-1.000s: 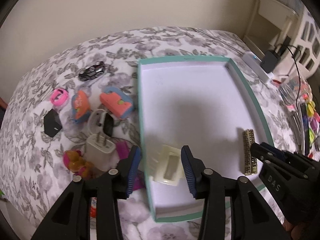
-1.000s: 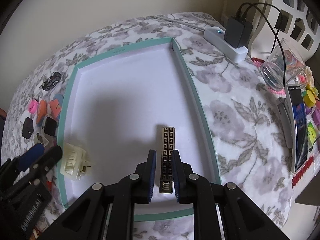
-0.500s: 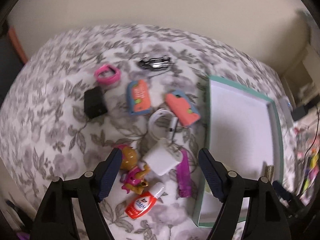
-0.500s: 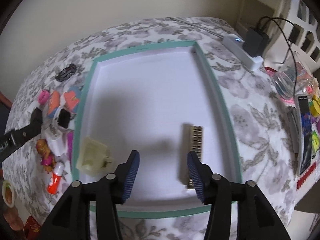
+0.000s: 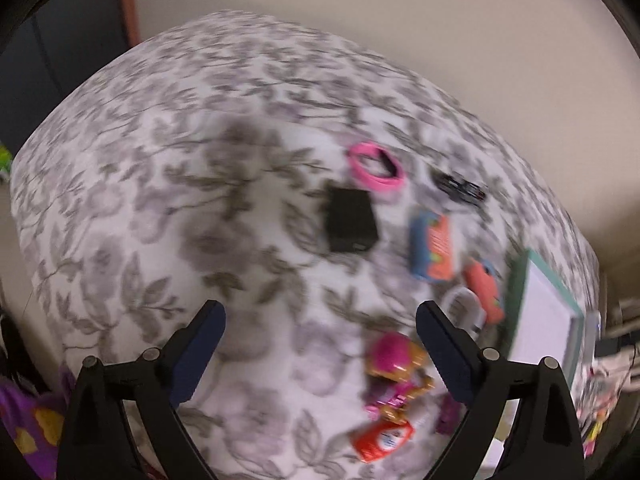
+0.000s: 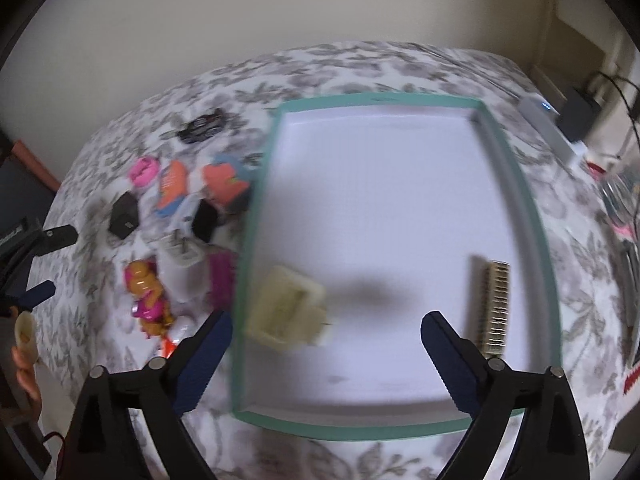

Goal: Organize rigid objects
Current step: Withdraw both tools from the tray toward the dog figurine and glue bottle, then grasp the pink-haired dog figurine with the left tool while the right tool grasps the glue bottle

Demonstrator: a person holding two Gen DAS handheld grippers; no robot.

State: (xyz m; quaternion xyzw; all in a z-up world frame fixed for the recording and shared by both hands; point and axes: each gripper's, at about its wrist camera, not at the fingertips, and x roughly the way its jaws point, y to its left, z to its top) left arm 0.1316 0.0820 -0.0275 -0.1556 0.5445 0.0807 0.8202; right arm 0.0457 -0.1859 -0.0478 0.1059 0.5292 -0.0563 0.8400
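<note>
Both jaws opening, nothing between: left hand-held gripper [image 5: 320,354] over floral bed [image 5: 160,184], right hand-held gripper [image 6: 326,354] over tray [image 6: 516,184]; comb [image 6: 496,308] at 3 o'clock, cream plug [image 6: 286,312] at 9

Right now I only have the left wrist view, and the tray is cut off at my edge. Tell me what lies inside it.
Observer: A cream plug adapter sits in the teal tray, by its left wall.
Operator: Name anything else in there.
Observer: A gold patterned bar lies along the right wall, apart from the adapter.
Operator: Report the right gripper.
Observer: The right gripper hangs over the tray's near end, jaws opening, nothing held between them.
</note>
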